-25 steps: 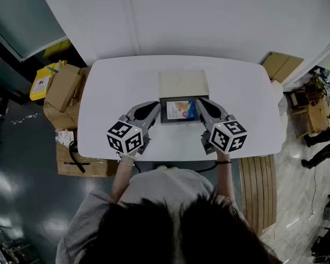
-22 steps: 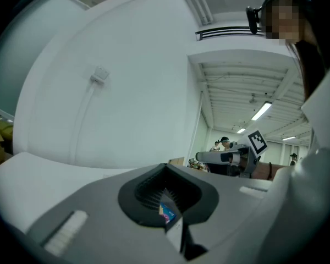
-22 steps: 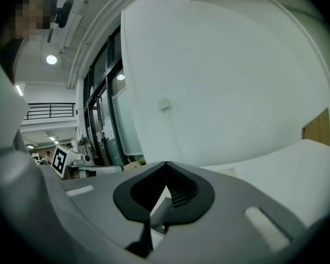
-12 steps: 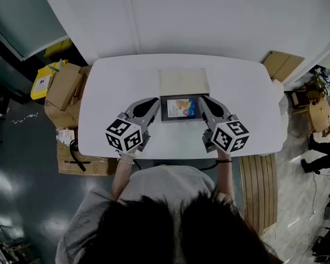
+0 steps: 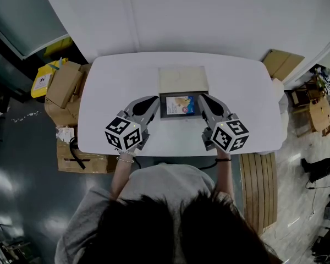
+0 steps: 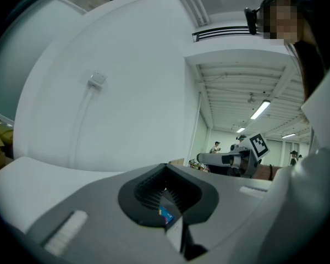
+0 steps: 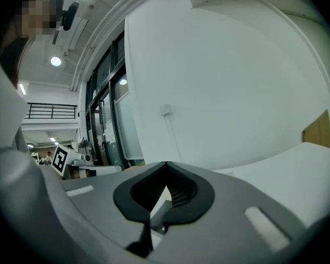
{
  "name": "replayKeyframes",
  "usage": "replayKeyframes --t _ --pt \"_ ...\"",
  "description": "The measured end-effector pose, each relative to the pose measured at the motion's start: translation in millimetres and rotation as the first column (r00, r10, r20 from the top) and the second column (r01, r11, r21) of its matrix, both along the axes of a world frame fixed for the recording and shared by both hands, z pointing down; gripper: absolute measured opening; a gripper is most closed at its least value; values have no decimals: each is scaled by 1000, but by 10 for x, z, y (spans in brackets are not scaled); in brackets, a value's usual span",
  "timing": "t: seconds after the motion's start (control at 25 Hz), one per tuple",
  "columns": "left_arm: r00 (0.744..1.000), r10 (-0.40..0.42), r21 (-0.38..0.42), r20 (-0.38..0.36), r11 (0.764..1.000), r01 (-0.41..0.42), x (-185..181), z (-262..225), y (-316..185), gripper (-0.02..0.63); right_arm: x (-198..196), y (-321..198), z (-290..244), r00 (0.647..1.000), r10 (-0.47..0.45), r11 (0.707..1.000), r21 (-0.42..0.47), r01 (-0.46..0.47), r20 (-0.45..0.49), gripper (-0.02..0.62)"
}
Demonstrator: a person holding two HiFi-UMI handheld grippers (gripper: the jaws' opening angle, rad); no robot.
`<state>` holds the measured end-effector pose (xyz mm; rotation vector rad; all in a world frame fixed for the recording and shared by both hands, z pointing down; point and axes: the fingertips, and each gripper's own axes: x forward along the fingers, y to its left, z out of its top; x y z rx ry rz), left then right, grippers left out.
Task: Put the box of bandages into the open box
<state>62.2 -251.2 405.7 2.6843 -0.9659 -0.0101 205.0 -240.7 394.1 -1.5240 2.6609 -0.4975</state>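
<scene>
The box of bandages (image 5: 180, 104) lies flat with its printed face up inside the dark-rimmed open box (image 5: 179, 117), which sits at mid-table (image 5: 110, 92), just in front of a pale lid or flap (image 5: 181, 80). By how things lie, the placing looks all but done. The left gripper (image 5: 156, 103) meets the open box at its left wall and the right gripper (image 5: 201, 102) meets it at the right wall, so the two flank it squarely. In each gripper view the jaws are drawn together, with only a thin pale sliver in the slit between them. This is most likely the wall of the open box, pinched on either side, though the sliver is too small to be sure. A fleck of blue print shows past the left jaws. The box of bandages is probably light, thin card: stiff enough to keep its shape but easily dented, with a glossy face that could slip. It would best be taken across its short edges with a mild squeeze. The open box looks equally light and thin-walled and is apt to slide on the smooth table. A hold at the middle of each side wall should keep it level.
</scene>
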Motion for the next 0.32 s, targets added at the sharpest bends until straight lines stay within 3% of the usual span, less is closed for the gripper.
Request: replayKeyframes --t 0.32 --pt "1000 -9 1 3 1000 9 17 -25 63 -6 74 70 -33 1000 9 1000 13 -9 -2 11"
